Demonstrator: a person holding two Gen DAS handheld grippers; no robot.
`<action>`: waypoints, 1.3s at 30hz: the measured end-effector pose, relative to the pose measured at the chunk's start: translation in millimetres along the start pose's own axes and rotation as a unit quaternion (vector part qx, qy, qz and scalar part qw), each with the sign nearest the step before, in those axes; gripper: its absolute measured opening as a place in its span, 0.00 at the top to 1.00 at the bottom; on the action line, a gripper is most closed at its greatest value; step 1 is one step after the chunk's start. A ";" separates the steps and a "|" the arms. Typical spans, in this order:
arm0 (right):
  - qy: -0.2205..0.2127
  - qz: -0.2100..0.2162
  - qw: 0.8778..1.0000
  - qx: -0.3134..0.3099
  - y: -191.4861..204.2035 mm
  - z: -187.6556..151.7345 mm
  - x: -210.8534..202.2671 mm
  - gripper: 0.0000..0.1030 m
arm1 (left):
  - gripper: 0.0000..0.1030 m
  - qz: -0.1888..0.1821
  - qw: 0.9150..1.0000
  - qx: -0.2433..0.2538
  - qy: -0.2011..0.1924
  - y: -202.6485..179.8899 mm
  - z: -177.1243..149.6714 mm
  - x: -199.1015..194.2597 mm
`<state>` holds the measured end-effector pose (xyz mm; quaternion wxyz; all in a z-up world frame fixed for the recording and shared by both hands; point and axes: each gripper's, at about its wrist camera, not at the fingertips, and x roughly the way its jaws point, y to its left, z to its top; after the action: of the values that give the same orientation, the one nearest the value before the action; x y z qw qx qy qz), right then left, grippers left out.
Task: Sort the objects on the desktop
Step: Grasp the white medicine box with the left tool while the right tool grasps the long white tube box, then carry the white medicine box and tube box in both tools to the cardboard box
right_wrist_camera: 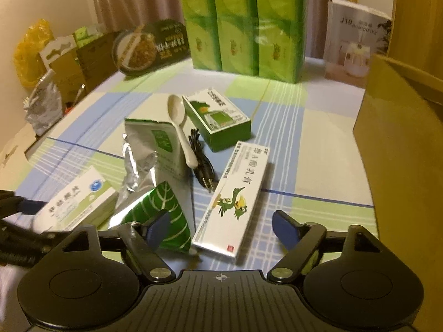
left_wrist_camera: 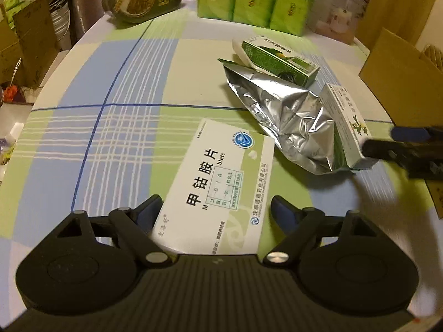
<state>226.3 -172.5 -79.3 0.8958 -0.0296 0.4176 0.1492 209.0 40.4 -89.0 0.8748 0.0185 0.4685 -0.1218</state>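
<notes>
My left claw straddles the tablet box, jaws apart, while my right claw gapes around the long cream box, neither gripping

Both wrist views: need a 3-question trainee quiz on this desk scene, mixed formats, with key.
1. True or false: the white tablet box lies between the fingers of the left hand-held gripper, and the pads are not clamped on it.
2. Multiple choice: in the right wrist view, the white spoon lies with its handle end over which item? A) black audio cable B) brown carton C) round food bowl
3. Fill in: the long white box with the cartoon bird sits between the fingers of the ____ hand-held gripper.

Key: 1 true; 2 A; 3 right
</notes>
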 end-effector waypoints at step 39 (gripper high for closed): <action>0.026 -0.004 0.999 0.019 -19.5 -142.2 -151.9 0.40 | 0.28 -0.007 0.994 0.110 -0.023 -128.6 -106.2 -69.8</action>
<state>34.7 -253.1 -58.1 0.8857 -0.0181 0.4433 0.1368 55.7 -55.1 -80.5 0.8770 0.1088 0.4323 -0.1796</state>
